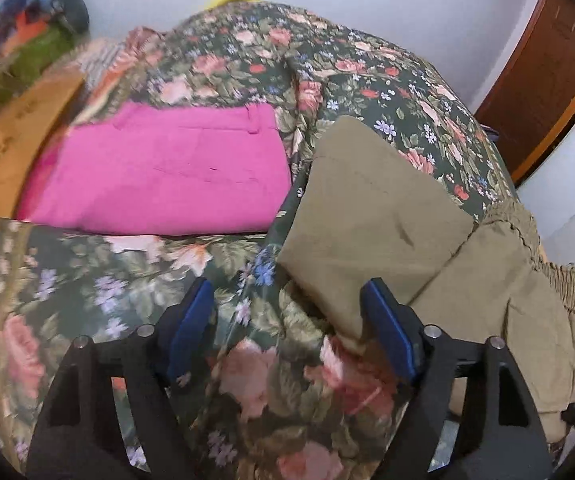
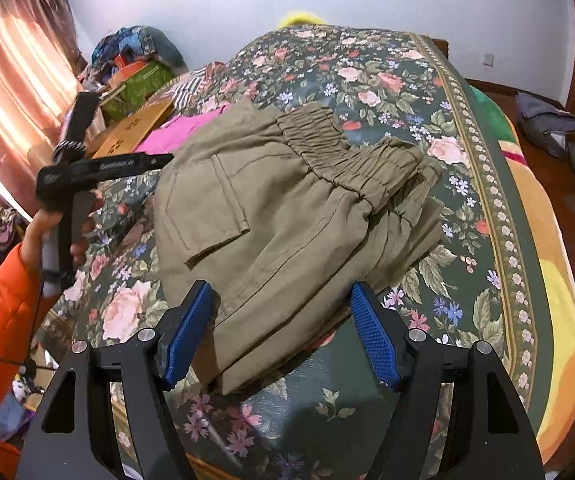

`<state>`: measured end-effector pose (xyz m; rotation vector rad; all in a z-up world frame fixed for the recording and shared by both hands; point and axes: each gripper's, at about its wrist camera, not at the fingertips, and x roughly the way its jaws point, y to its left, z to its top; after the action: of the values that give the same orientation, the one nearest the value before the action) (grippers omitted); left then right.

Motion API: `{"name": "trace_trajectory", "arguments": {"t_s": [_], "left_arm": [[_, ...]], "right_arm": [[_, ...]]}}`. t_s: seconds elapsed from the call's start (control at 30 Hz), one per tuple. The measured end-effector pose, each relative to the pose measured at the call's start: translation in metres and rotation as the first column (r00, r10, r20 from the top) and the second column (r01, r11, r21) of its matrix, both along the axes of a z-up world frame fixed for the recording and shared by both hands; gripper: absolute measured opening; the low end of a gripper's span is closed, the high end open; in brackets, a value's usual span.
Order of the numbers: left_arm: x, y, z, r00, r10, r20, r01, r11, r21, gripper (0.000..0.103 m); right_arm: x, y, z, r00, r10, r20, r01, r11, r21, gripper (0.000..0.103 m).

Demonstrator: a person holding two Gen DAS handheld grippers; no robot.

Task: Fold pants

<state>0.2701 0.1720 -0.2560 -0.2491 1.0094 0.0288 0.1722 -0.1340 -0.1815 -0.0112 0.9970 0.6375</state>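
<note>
On the bed [image 2: 483,128], which is covered by a dark green cloth with pink roses, a pair of olive pants [image 2: 287,216] is laid in a folded pile. The stretchy waistband [image 2: 343,148] is seen at the far end of the pile, and a back pocket [image 2: 215,208] is seen on top, toward the left.

The right hand-held gripper [image 2: 279,332] is held at the near edge of the pants. Its blue pads [image 2: 371,340] are spread apart, and the near hem of the pants is seen between them. No pad is seen pressing on the cloth.

The left hand-held gripper [image 1: 287,332] is held over the flowered cover, just left of the pants. Its jaws are spread too, and only the cover is seen between them. The near left corner of the pants is just beside its right pad, but it cannot be told if they touch. In the right wrist view, this gripper is seen gripped by a hand [image 2: 57,236] with an orange sleeve [image 2: 3,320], at the left of the bed.

A folded pink garment [image 1: 167,172] is laid on the bed to the left of the olive pants. A brown cardboard box [image 1: 11,144] is seen further left, and a heap of colourful things [image 2: 135,60] is piled by the far wall.
</note>
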Motion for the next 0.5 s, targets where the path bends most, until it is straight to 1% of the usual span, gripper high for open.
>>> {"name": "trace_trajectory", "arguments": {"t_s": [0.1,0.17,0.2,0.23,0.27,0.3,0.33,0.37,0.43,0.5], "left_arm": [[0.007,0.000,-0.006,1.000,-0.019,-0.005,0.019,0.999,-0.047,0.078],[0.012,-0.001,-0.012,0.999,-0.037,-0.034,0.034,0.996,-0.081,0.078],[0.013,-0.002,-0.015,0.998,-0.045,-0.037,0.042,0.995,-0.090,0.077],[0.014,-0.004,-0.017,0.998,-0.058,-0.037,0.054,0.994,-0.093,0.074],[0.013,-0.006,-0.018,0.997,-0.067,-0.034,0.064,0.994,-0.090,0.071],[0.013,-0.010,-0.019,0.996,-0.081,-0.032,0.078,0.992,-0.098,0.062],[0.012,-0.011,-0.019,0.996,-0.089,-0.032,0.085,0.990,-0.112,0.056],[0.010,-0.012,-0.019,0.996,-0.087,-0.025,0.084,0.989,-0.121,0.053],[0.007,-0.014,-0.017,0.997,-0.081,-0.012,0.079,0.989,-0.125,0.038],[0.004,-0.012,-0.017,0.998,-0.061,-0.012,0.059,0.990,-0.126,0.032]], "right_arm": [[0.000,-0.002,-0.002,1.000,0.016,0.025,-0.015,0.999,-0.048,0.068],[0.005,-0.007,-0.004,0.999,0.012,0.030,-0.011,0.998,-0.060,0.069],[0.010,-0.011,-0.006,1.000,0.000,0.027,0.002,0.998,-0.064,0.069],[0.014,-0.015,-0.008,1.000,-0.010,0.026,0.011,0.998,-0.066,0.069],[0.019,-0.020,-0.010,0.999,-0.025,0.026,0.027,0.997,-0.068,0.069],[0.024,-0.025,-0.011,0.999,-0.042,0.027,0.044,0.997,-0.070,0.069],[0.029,-0.030,-0.013,0.998,-0.058,0.027,0.060,0.996,-0.071,0.069],[0.033,-0.033,-0.014,0.997,-0.070,0.027,0.072,0.995,-0.071,0.069],[0.041,-0.039,-0.017,0.995,-0.096,0.020,0.097,0.993,-0.061,0.069],[0.047,-0.042,-0.021,0.994,-0.106,0.019,0.107,0.993,-0.049,0.069]]}}
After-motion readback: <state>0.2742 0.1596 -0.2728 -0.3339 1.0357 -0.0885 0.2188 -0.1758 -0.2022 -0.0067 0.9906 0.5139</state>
